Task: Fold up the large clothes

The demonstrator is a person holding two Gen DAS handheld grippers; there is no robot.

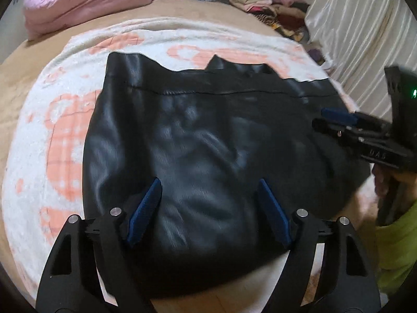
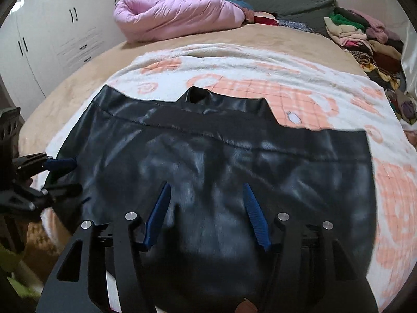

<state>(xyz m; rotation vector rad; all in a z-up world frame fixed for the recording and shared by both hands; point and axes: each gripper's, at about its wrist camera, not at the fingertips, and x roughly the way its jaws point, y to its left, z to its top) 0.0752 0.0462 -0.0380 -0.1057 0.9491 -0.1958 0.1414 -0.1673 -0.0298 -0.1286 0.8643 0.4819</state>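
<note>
Black and shiny, the leather-look garment (image 1: 208, 135) lies spread flat on a white and peach blanket (image 1: 47, 120) that covers the bed (image 2: 86, 60). A pink quilt (image 2: 177, 15) is bundled at the far left of the bed, with a white wardrobe (image 2: 47, 26) beyond it, and a pile of mixed clothes (image 2: 365, 34) sits at the far right.

At the left, the left tongs (image 1: 209, 182) hang over the near-left part of the garment, tilted downward, jaws standing wide apart with nothing between the blue pads. Further right, the right tongs (image 2: 207, 186) hang over the near-middle in the same way, jaws apart and empty. Neither pair has hold of the cloth.

The garment's long side runs left to right across the bed, its stitched band and notched edge on the far side and its near edge directly under both tools. So the cloth lies ahead of and below each pair. I judge the left tongs nearer the left edge and the right tongs nearer the right edge; a fold would likely start from those sides or the near hem.
</note>
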